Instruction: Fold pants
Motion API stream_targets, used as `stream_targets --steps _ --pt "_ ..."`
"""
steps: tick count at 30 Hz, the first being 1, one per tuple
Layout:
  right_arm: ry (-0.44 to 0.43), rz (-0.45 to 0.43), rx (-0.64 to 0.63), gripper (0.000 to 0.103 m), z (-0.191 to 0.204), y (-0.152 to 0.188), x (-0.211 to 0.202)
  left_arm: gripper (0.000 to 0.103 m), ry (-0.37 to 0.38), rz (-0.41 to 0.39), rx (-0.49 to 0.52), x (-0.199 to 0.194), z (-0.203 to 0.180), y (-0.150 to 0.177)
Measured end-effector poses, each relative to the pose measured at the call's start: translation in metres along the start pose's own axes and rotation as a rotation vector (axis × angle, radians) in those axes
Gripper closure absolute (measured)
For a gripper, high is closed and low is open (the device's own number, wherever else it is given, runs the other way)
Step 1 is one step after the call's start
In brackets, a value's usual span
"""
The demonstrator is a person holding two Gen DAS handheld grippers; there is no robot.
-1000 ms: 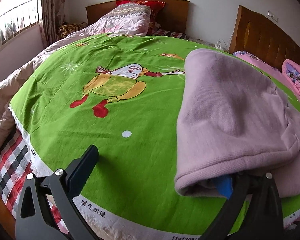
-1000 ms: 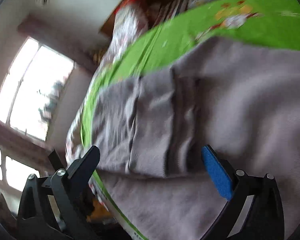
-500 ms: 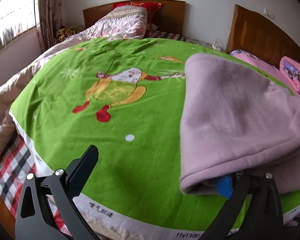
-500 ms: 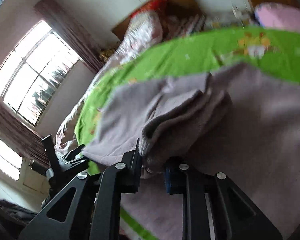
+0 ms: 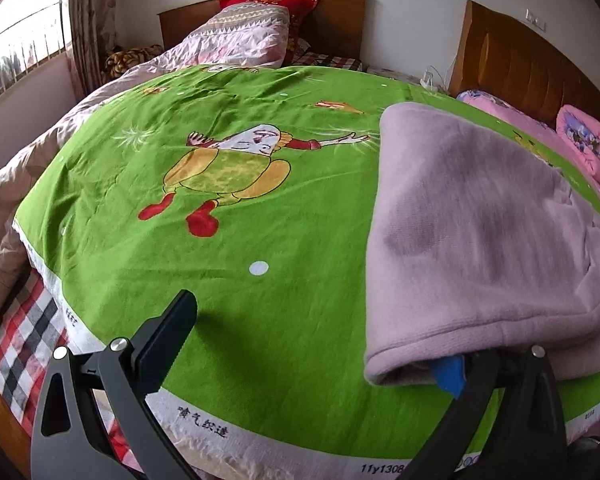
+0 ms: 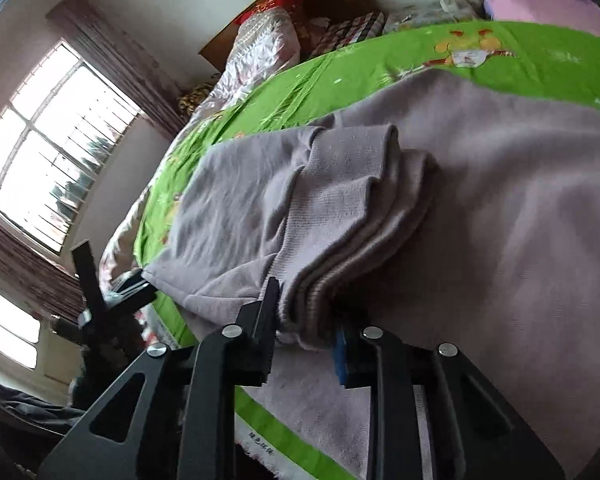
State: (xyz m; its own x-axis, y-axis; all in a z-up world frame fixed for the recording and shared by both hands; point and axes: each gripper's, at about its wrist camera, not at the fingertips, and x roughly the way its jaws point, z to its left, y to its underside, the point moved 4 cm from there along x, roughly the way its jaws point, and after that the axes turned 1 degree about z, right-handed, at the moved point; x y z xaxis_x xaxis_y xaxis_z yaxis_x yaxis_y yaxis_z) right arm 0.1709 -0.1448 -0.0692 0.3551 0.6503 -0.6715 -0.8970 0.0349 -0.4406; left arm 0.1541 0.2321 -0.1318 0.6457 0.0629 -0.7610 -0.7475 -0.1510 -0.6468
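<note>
Nearest of all are the right tongs [image 6: 306, 334], black arms drawn in narrow with a bunched stack of ribbed hems of the pants [image 6: 480, 216] pinched between the black finger and the blue pad. The jaws are easing apart a little at this moment, yet the cloth is between them and both pads press on it. From that pinch the mauve knit rises in several stacked layers, a fold doubled over the flat body of the garment beneath.

The left tongs [image 5: 316, 344] stand wide apart at the near edge of the bed. Their left finger is over bare green cloth; the right finger, with its blue pad [image 5: 448, 372], is tucked under the near rolled edge of the pants [image 5: 472, 220]. Nothing is pinched between them. In the right wrist view those same left tongs [image 6: 112, 284] show at the bed's edge beside the corner of the fabric.

The pants lie on the right half of the green bedspread [image 5: 204, 288], reaching from the near white border with printed characters back toward the middle of the bed. Left of them the spread is printed with a cartoon figure [image 5: 228, 168] in yellow with red boots.

Farther back a pale quilt [image 5: 240, 36] is heaped against a wooden headboard [image 5: 332, 16] with a red pillow [image 5: 276, 2] behind it. A window [image 5: 16, 48] with curtains is on the left wall, and a second headboard [image 5: 532, 68] and pink bedding [image 5: 584, 140] stand at the right.
</note>
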Motion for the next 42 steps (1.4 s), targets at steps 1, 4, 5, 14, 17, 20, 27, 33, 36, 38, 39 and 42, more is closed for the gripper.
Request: stream_targets --steps 1,4,5,14,17,20,27,33,36,38,39,42 --pt "-0.017 0.005 0.022 0.079 -0.004 0.001 0.001 0.001 -0.001 -0.003 -0.001 0.000 -0.001 0.001" --pt "-0.064 -0.050 0.014 0.085 0.002 0.004 -0.010 0.001 0.000 -0.003 0.005 -0.001 -0.001 0.001" --pt "-0.055 -0.075 -0.018 0.087 0.006 0.002 -0.016 0.001 0.002 -0.002 0.008 -0.001 0.000 0.001" --pt "0.177 -0.002 0.082 0.078 -0.034 0.018 -0.032 0.001 -0.004 0.012 0.078 -0.003 -0.004 -0.001" --pt "0.297 -0.061 0.005 0.071 -0.022 0.006 -0.044 0.001 -0.005 0.010 0.082 0.000 -0.005 -0.003" --pt "0.232 -0.096 -0.098 0.069 0.008 -0.009 -0.035 0.001 0.014 0.011 0.059 0.003 -0.003 -0.003" --pt "0.208 0.041 -0.343 0.043 0.038 0.005 0.021 0.001 -0.019 0.018 0.110 -0.010 -0.007 0.003" --pt "0.228 0.036 -0.352 0.042 0.036 -0.004 0.000 0.002 0.089 0.014 0.377 -0.068 -0.021 0.009" --pt "0.226 -0.046 -0.382 0.042 0.039 -0.031 -0.006 0.002 0.212 -0.140 0.280 -0.098 -0.033 -0.043" --pt "0.263 -0.064 -0.441 0.041 0.042 -0.047 0.004 0.002 0.320 -0.177 0.173 -0.092 -0.047 -0.077" --pt "0.279 -0.059 -0.483 0.041 0.048 -0.057 0.017 0.002 0.367 -0.148 0.117 -0.077 -0.059 -0.093" --pt "0.287 -0.018 -0.531 0.037 0.058 -0.066 0.042 0.002 0.468 -0.036 0.073 -0.031 -0.096 -0.118"
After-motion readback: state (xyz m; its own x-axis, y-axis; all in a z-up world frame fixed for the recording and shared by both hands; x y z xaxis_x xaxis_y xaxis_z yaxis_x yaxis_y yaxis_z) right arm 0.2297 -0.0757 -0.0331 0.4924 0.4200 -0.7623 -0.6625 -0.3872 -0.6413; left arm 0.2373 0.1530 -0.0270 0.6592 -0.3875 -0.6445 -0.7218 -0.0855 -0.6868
